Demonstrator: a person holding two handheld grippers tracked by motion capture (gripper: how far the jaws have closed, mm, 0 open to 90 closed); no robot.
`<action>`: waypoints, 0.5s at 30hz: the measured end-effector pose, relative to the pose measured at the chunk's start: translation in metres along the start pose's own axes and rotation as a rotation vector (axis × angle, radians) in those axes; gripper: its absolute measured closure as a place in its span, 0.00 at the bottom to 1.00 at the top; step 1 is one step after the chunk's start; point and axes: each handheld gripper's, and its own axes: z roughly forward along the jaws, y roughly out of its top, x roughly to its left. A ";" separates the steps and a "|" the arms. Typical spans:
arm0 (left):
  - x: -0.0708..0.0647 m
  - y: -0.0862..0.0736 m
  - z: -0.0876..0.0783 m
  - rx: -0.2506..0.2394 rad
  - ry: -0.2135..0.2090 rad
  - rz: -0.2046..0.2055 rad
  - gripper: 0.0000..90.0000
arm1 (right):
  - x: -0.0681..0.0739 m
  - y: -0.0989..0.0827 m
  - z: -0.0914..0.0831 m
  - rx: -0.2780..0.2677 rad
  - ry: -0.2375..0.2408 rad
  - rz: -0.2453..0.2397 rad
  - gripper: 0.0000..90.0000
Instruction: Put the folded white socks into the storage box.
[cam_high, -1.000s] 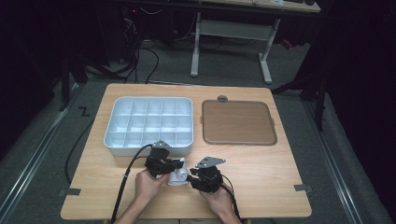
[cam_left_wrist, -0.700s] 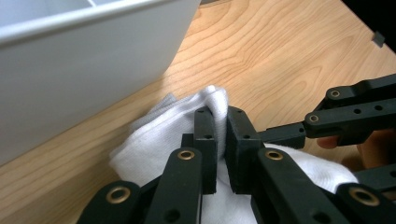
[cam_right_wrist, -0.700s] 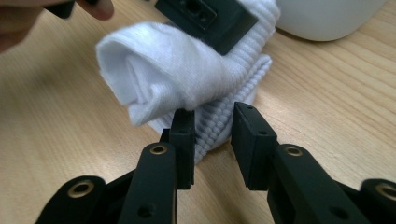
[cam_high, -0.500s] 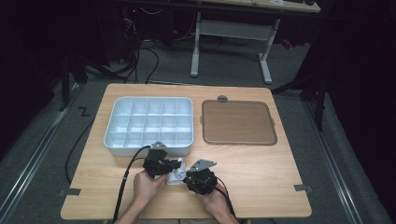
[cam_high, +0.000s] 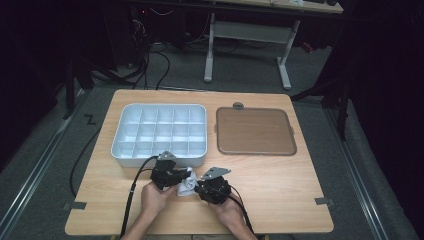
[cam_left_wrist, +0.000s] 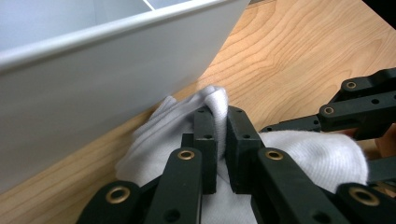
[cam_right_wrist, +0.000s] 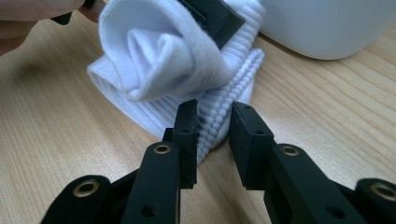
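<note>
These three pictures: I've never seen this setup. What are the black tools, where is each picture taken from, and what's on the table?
A person sits at a light wooden table and holds a black two-jaw hand gripper in each hand. The high view looks down from above: left gripper, right gripper. The other two pictures come from cameras riding on the grippers, looking along their own jaws.

On the table lie a white plastic tray with many compartments, with nothing in the ones in view, and a flat brown square lid. Between the grippers lies a rolled white ribbed sock.

The left gripper is pinched shut on a fold of the sock. The right gripper has just been closing; the sock's ribbed edge sits between its jaws, which do not clearly press it.
</note>
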 end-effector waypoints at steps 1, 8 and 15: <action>0.000 0.000 -0.001 -0.004 -0.001 0.002 0.93 | 0.000 0.000 -0.001 0.004 0.001 0.005 0.79; -0.005 0.002 -0.007 -0.027 -0.002 0.016 0.82 | -0.006 0.000 -0.009 -0.012 0.007 0.048 0.68; -0.009 0.005 -0.012 -0.035 -0.011 0.011 0.70 | -0.004 -0.001 -0.025 -0.042 0.002 0.052 0.70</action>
